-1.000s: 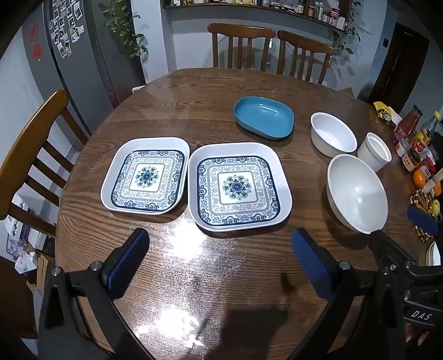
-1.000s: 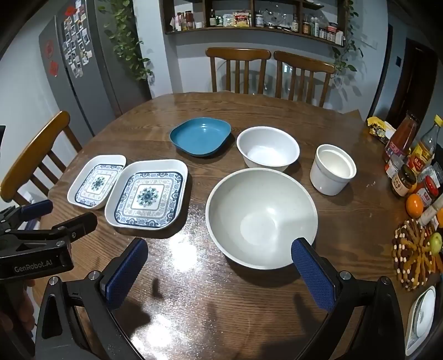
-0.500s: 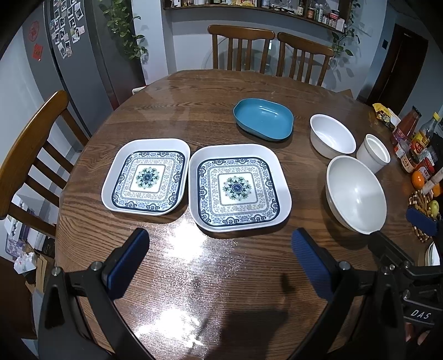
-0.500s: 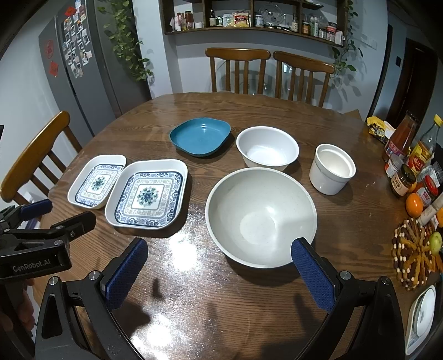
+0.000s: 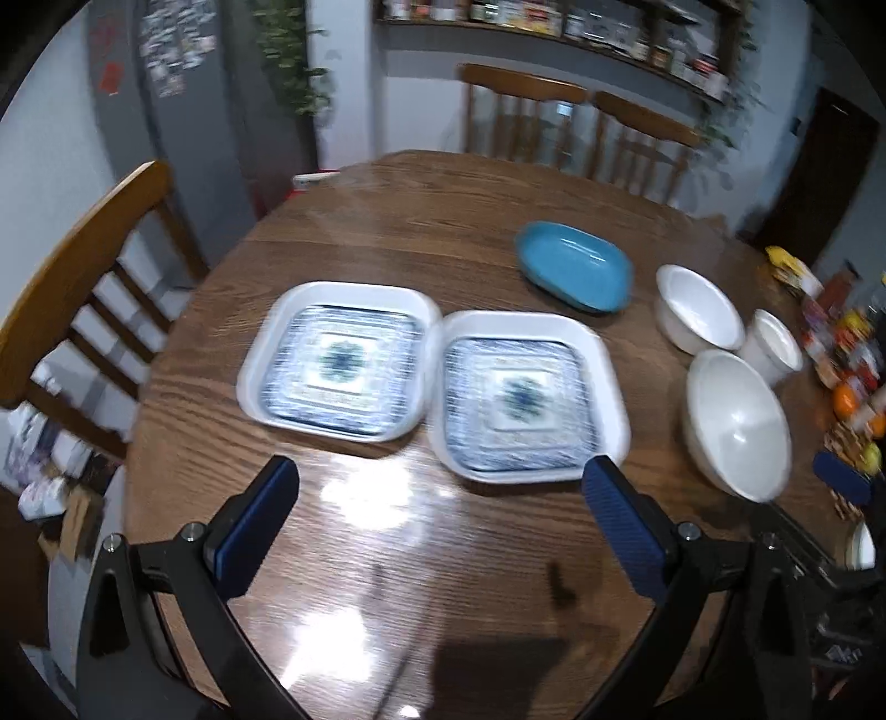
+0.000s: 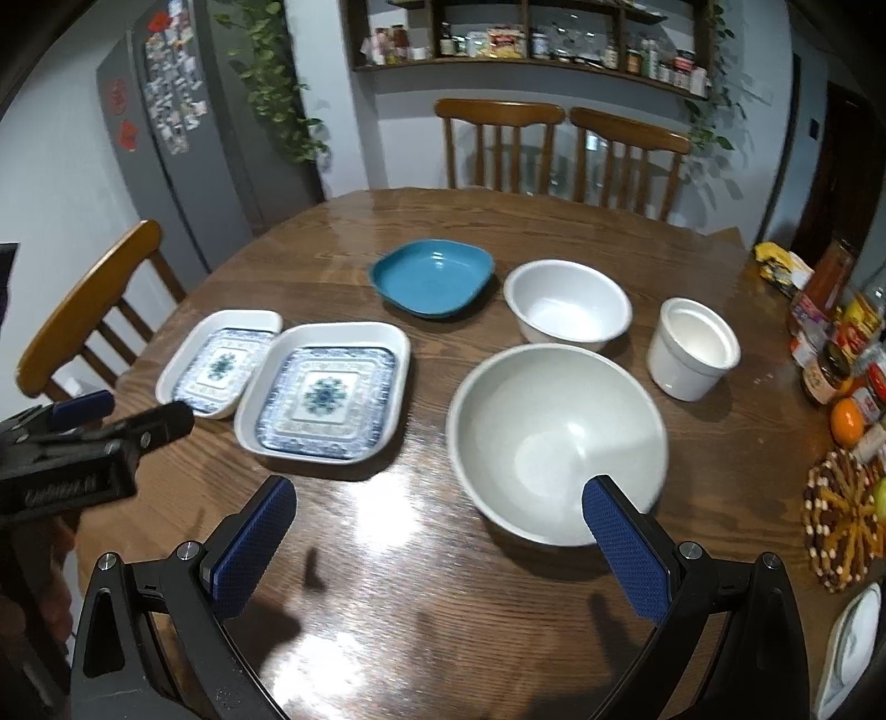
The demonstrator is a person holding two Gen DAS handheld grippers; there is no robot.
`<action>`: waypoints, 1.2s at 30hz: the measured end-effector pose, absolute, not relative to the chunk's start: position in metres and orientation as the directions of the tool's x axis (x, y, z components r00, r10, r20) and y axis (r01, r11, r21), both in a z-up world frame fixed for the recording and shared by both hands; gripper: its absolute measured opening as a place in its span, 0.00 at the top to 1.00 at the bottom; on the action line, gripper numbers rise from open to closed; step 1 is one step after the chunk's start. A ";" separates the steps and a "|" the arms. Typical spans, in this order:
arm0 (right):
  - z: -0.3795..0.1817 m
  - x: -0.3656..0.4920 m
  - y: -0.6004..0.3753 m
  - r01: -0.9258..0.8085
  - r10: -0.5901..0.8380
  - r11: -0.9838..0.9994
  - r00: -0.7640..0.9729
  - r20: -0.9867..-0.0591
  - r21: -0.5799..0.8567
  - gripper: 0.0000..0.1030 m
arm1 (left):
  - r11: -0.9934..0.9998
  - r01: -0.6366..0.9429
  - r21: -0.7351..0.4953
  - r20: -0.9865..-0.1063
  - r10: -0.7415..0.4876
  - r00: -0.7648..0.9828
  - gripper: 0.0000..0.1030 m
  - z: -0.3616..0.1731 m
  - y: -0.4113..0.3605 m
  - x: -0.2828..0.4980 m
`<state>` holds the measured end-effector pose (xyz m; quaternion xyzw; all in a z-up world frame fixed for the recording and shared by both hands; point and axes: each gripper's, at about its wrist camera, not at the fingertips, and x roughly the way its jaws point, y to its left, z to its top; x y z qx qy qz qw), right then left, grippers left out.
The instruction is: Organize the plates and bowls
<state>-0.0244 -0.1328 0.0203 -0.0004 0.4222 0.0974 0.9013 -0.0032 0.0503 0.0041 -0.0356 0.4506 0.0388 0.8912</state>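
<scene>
On the counter (image 6: 387, 554) lay everything we had to sort: two square patterned plates, the left plate (image 5: 338, 360) and the right plate (image 5: 526, 396), side by side with rims touching or nearly so; a blue dish (image 6: 432, 277) behind them; a small white bowl (image 6: 567, 304) and a white cup (image 6: 692, 346) further right; and a big bowl (image 6: 554, 443) nearest our right gripper (image 6: 437, 543). Nothing was stacked, so we judged the task to be at its very start, with both hands only approaching.

Our left gripper (image 5: 443, 520) hovered above the wood just short of the plates, its fingers spread wide and empty. Our right gripper was likewise wide open and held nothing; its right finger (image 6: 626, 554) overlapped the big bowl's near rim in the picture, though we could not tell whether they touched. The left view was blurred, so fine detail on the plates was lost.

Next, we thought, one plate would want a rim pinch and a lift onto its neighbour; the rims were low and the surface glossy, so a shallow, careful grip seemed called for.

Around us stood wooden chairs (image 6: 554, 144), a grey fridge (image 6: 166, 138) with photos, a shelf (image 6: 526, 50) of jars, and bottles and fruit at the right edge.
</scene>
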 end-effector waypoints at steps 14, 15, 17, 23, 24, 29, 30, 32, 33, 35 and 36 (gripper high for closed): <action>0.017 0.043 -0.020 -0.400 0.370 0.903 0.528 -0.765 0.161 0.00 | 0.928 -0.371 -0.020 -0.858 0.175 0.483 0.08 -0.037 0.157 0.024; 0.015 0.052 -0.015 -0.402 0.375 0.901 0.524 -0.765 0.166 0.00 | 0.926 -0.377 -0.017 -0.859 0.180 0.480 0.08 -0.040 0.161 0.029; 0.009 0.075 0.001 -0.409 0.371 0.898 0.505 -0.779 0.163 0.00 | 0.918 -0.397 -0.009 -0.871 0.188 0.454 0.15 -0.051 0.168 0.038; -0.013 0.139 0.042 -0.417 0.308 0.904 0.484 -0.819 0.094 0.20 | 0.899 -0.434 -0.058 -0.898 0.143 0.417 0.35 -0.074 0.185 0.054; -0.017 0.147 0.045 -0.414 0.299 0.906 0.484 -0.823 0.086 0.22 | 0.901 -0.432 -0.042 -0.896 0.156 0.415 0.35 -0.076 0.185 0.056; -0.041 0.176 0.062 -0.434 0.246 0.900 0.430 -0.869 0.040 0.30 | 0.907 -0.420 -0.032 -0.895 0.161 0.416 0.39 -0.072 0.183 0.063; -0.045 0.178 0.062 -0.441 0.242 0.897 0.413 -0.878 0.039 0.35 | 0.911 -0.412 -0.005 -0.898 0.178 0.403 0.41 -0.072 0.181 0.065; -0.050 0.180 0.064 -0.448 0.240 0.893 0.390 -0.889 0.045 0.40 | 0.914 -0.406 0.018 -0.906 0.187 0.380 0.49 -0.079 0.186 0.073; -0.053 0.180 0.064 -0.454 0.238 0.890 0.380 -0.894 0.044 0.43 | 0.916 -0.401 0.017 -0.917 0.174 0.360 0.51 -0.083 0.187 0.076; -0.058 0.181 0.066 -0.464 0.247 0.884 0.354 -0.902 0.060 0.52 | 0.915 -0.403 -0.014 -0.924 0.141 0.354 0.55 -0.088 0.192 0.078; -0.061 0.181 0.067 -0.466 0.258 0.881 0.337 -0.905 0.078 0.61 | 0.913 -0.408 -0.022 -0.926 0.135 0.352 0.55 -0.088 0.194 0.078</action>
